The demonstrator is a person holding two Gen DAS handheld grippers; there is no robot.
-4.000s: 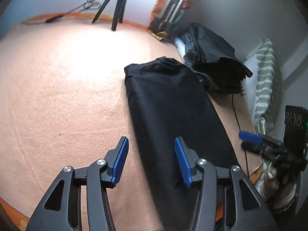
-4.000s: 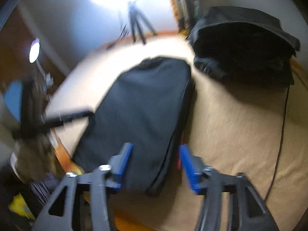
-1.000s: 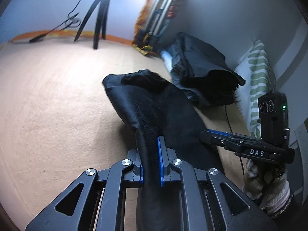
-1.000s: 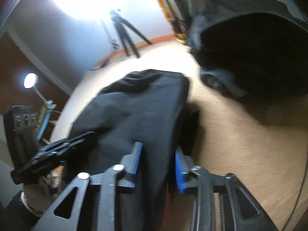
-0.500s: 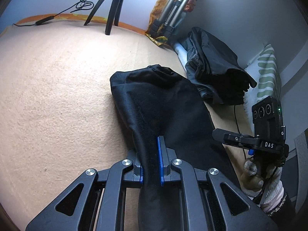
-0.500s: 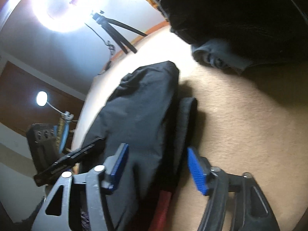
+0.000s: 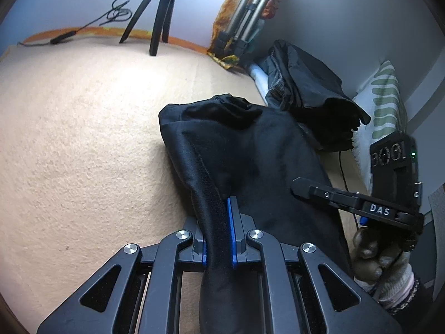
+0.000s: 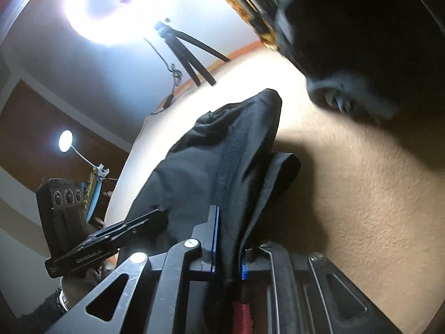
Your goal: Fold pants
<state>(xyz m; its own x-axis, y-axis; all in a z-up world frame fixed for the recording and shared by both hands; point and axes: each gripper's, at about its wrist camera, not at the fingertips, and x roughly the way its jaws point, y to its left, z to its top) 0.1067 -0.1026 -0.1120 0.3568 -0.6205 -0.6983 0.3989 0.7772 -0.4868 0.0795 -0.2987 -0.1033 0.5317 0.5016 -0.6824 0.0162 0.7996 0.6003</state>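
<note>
Black pants lie lengthwise on the beige blanket, their near end lifted. My left gripper is shut on the pants' left near edge, a band of fabric running out between its blue pads. In the right wrist view the pants fill the middle. There my right gripper has its jaws closing, with the right near edge pinched between the pads and a red piece below it. Each gripper shows from the side in the other's view: the right one beside the fabric, the left one at its other edge.
A heap of dark clothes lies at the far right by the wall, close to the pants' far end. A striped pillow and a thin black cable are on the right. A black tripod stands at the blanket's far edge.
My right gripper's jaws stood wide around the pants' edge half a second ago and have now closed on it. The left gripper has kept its hold and stayed in place.
</note>
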